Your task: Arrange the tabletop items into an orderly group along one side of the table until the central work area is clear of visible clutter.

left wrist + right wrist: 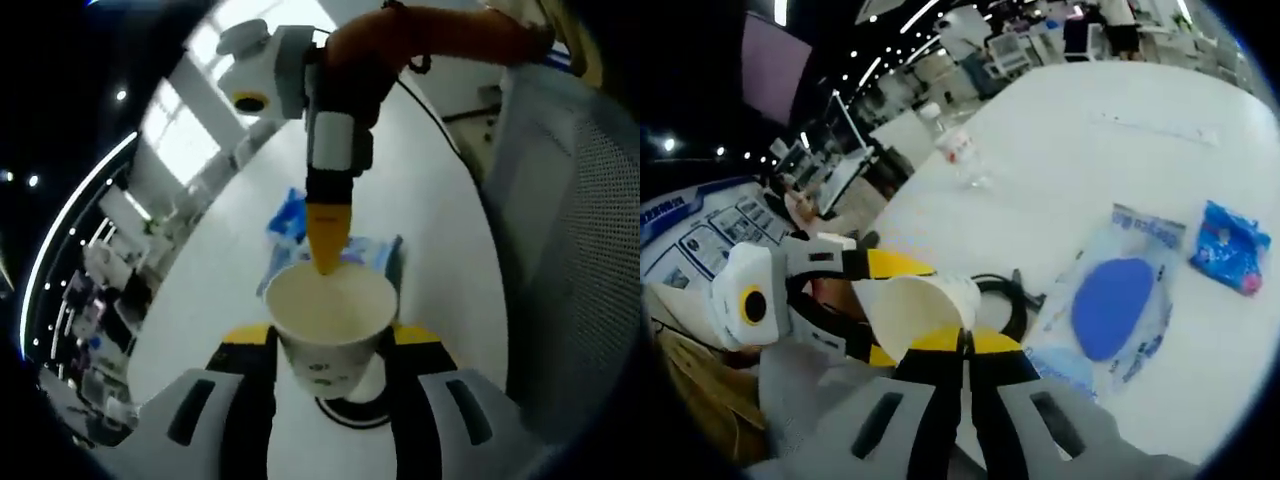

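White paper cup (333,325), tapered and thin-walled with a small dark print on its side, held upright between the yellow-and-black jaws of the left tool (333,345) — mouth open toward 12 o'clock in the left gripper view, long axis vertical. Right tool (326,240) entering that view from 12 o'clock, yellow fingertips reaching the far rim of the cup. In the right gripper view, right tool (963,345) with jaws drawn narrow, nearly closed, at the cup's rim (925,310); whether a grip on the rim wall is made cannot be told. Cup there at 10 o'clock from the tips, touching or just beside them, left tool (830,300) clamped about it from 9 o'clock. Left tool judged nearer and already carrying the load.

Smooth white bench (1100,150) beneath. Black looped cable (1002,300) lying just beyond the cup. Clear plastic bag holding a blue oval pad (1110,305) at 3 o'clock, flat and crinkled; small blue glossy packet (1232,248) farther along at 2 o'clock, apart from the bag. Clear plastic bottle with red label (958,152) at 12 o'clock, well apart — upright, rigid, light.

Central area judged still cluttered; cup in hand, not yet placed.
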Demonstrator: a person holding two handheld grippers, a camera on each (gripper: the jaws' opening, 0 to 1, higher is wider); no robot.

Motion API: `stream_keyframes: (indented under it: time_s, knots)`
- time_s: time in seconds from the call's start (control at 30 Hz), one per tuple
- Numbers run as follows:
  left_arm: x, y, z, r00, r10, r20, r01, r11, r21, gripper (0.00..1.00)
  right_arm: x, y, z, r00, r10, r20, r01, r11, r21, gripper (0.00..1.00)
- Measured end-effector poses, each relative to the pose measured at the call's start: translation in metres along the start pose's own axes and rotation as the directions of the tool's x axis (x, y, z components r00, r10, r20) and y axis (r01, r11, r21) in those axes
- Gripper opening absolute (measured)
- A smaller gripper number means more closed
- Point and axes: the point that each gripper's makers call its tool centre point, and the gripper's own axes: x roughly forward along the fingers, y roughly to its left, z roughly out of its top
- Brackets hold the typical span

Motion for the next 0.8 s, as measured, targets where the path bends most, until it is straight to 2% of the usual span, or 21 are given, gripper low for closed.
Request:
stream_keyframes:
  time_s: [0.13, 0.27, 0.37, 0.43, 0.47, 0.57, 0.6, 0.7, 0.8]
  knots:
    - [0.0, 0.0, -0.001, 1.0, -0.002, -0.002, 0.002, 1.0, -0.012, 0.39, 0.0, 0.0, 0.0, 1.0, -0.004, 0.001, 0.004, 1.0, -0.022, 0.01]
    - [-0.002, 0.005, -0.001, 1.0, 0.012, 0.005, -0.012, 1.0, -0.029, 0.39, -0.001, 0.001, 0.005, 1.0, -0.003, 0.028, 0.004, 0.999, -0.045, 0.02]
    - [-0.004, 0.008, 0.0, 1.0, 0.019, 0.018, -0.017, 0.997, -0.076, 0.39, -0.002, 0.003, 0.01, 0.999, 0.001, 0.053, 0.003, 0.997, -0.072, 0.02]
    - [-0.005, 0.01, 0.002, 0.999, 0.021, 0.042, -0.014, 0.989, -0.148, 0.38, -0.002, 0.002, 0.015, 0.997, -0.004, 0.081, 0.012, 0.995, -0.103, 0.04]
    - [-0.006, 0.012, 0.003, 0.998, 0.022, 0.053, -0.013, 0.985, -0.17, 0.38, -0.003, 0.001, 0.016, 0.996, -0.013, 0.087, 0.022, 0.994, -0.104, 0.06]
    - [-0.008, 0.017, 0.005, 0.996, 0.042, 0.075, -0.023, 0.971, -0.236, 0.39, -0.006, -0.007, 0.022, 0.99, -0.055, 0.129, 0.07, 0.991, -0.113, 0.25]
    - [-0.01, 0.023, 0.002, 0.995, 0.069, 0.065, -0.05, 0.962, -0.267, 0.39, -0.009, -0.012, 0.025, 0.986, -0.08, 0.149, 0.096, 0.99, -0.101, 0.3]
    - [-0.013, 0.03, -0.001, 0.993, 0.099, 0.062, -0.077, 0.953, -0.293, 0.39, -0.018, -0.02, 0.034, 0.975, -0.104, 0.195, 0.12, 0.99, -0.071, 0.36]
    - [-0.019, 0.04, -0.004, 0.988, 0.137, 0.07, -0.102, 0.922, -0.373, 0.39, -0.033, -0.028, 0.039, 0.965, -0.119, 0.234, 0.133, 0.99, -0.048, 0.43]
